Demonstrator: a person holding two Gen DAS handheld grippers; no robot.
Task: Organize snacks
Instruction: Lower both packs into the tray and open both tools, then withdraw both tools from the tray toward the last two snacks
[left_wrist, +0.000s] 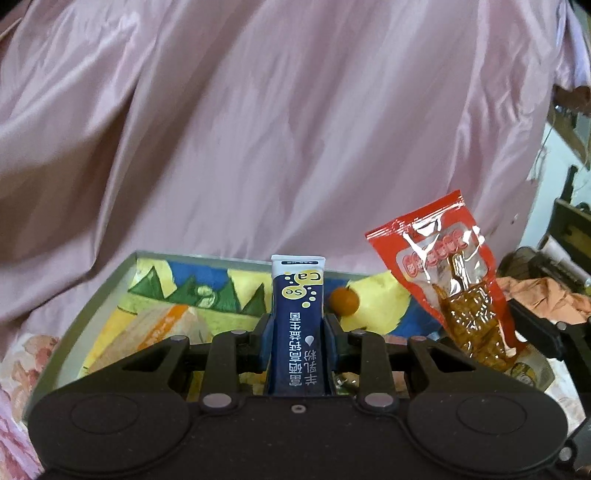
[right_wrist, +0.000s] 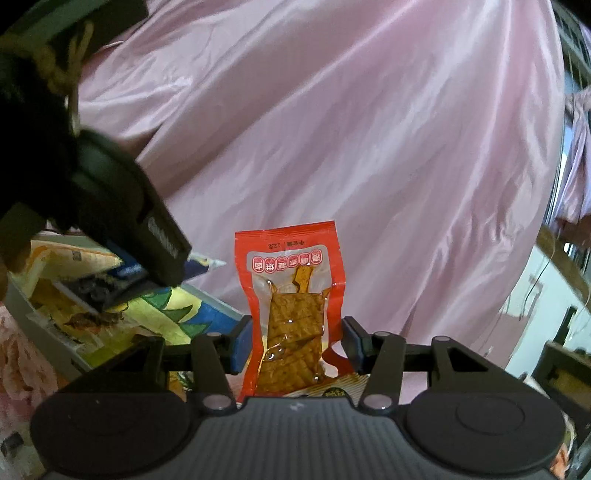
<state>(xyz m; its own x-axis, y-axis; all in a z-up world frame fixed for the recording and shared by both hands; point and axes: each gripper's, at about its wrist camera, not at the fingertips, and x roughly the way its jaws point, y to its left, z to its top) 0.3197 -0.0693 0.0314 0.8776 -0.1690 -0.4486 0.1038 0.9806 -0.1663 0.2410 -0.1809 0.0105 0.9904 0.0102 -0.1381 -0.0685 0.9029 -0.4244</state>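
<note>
1. The left gripper (left_wrist: 298, 332) is clamped tight on a dark blue stick sachet (left_wrist: 297, 325), held above the tray (left_wrist: 92, 306).
2. The right gripper (right_wrist: 295, 343), partly open, holds a red snack packet (right_wrist: 291, 314) upright, just beyond the tray's right edge.
3. A small orange ball (left_wrist: 344, 301) lies in the tray.

We see a navy stick pack (left_wrist: 297, 332) with yellow dots, a red packet (right_wrist: 291, 306) holding brown pieces, a small orange ball (left_wrist: 344, 301), and pink satin cloth (left_wrist: 258, 129).

Upright navy stick sachet (left_wrist: 297, 325); tilted red tofu packet (left_wrist: 454, 280), both claw-held
</note>
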